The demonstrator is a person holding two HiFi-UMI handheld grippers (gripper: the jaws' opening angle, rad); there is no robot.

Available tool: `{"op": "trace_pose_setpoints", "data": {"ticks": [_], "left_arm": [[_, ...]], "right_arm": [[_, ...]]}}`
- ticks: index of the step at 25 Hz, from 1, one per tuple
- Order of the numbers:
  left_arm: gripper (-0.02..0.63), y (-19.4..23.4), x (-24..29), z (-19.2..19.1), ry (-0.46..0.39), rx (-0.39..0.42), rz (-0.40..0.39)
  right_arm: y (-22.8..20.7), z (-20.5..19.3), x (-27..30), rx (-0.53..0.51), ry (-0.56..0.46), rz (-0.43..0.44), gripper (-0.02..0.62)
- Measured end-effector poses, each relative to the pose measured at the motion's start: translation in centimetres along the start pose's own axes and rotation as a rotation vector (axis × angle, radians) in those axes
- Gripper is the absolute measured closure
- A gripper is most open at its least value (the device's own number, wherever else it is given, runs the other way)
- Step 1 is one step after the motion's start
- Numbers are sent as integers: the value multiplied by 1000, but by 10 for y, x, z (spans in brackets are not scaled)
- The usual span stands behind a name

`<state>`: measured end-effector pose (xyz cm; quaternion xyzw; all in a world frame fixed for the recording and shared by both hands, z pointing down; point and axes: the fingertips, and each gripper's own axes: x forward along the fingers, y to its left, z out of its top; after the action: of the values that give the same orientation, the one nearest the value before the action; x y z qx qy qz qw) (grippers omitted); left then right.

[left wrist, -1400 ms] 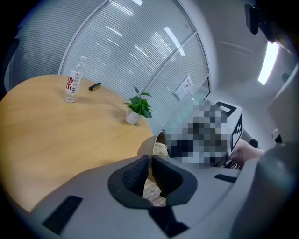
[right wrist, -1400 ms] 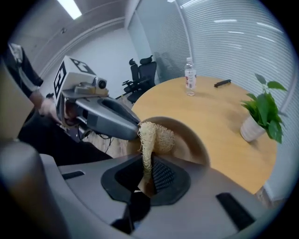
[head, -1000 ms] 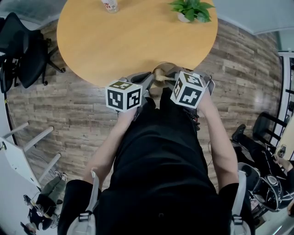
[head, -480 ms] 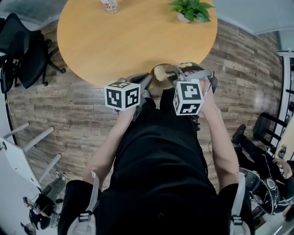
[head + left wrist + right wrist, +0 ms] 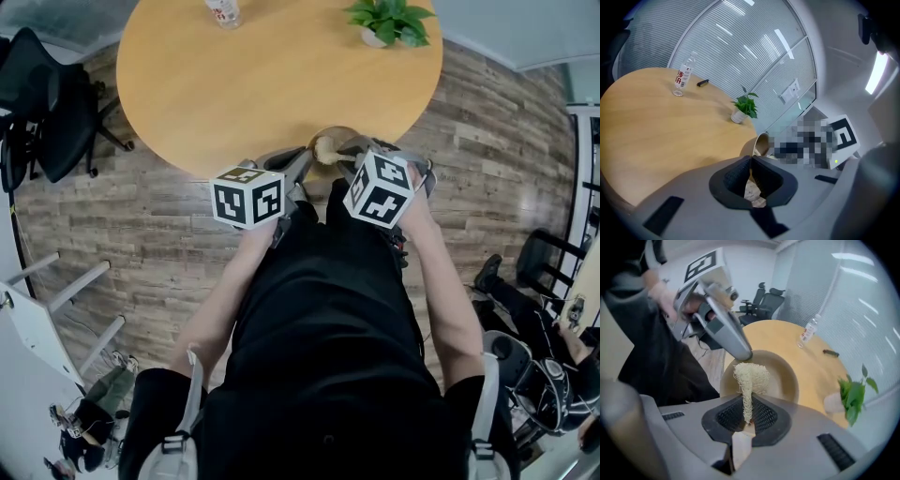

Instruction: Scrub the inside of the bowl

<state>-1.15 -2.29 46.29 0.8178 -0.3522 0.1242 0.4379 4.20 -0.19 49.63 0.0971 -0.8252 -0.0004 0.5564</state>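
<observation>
The bowl sat on the table's near edge. The left gripper was at its left rim. The right gripper was at its right, with the scrubber over the bowl. Far back stood a bottle, left of a plant.

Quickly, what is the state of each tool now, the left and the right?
Left tool: closed on the rim of the bowl.
Right tool: closed, holding the fibrous scrubber.
</observation>
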Motion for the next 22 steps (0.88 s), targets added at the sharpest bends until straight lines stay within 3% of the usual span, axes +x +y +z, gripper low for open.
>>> {"op": "trace_pose_setpoints", "data": {"ticks": [5, 12, 18, 22], "left_arm": [[584, -4, 0, 0, 5, 26, -8], [584, -7, 0, 4, -6, 41, -25], [584, -7, 0, 9, -30, 37, -27], [584, 0, -1, 10, -38, 36, -1]], "right_arm": [[5, 7, 5, 445, -79, 118, 558], [-6, 21, 3, 718, -188, 186, 558], [-25, 32, -11, 1262, -433, 384, 558], [-30, 31, -12, 1368, -488, 407, 558]]}}
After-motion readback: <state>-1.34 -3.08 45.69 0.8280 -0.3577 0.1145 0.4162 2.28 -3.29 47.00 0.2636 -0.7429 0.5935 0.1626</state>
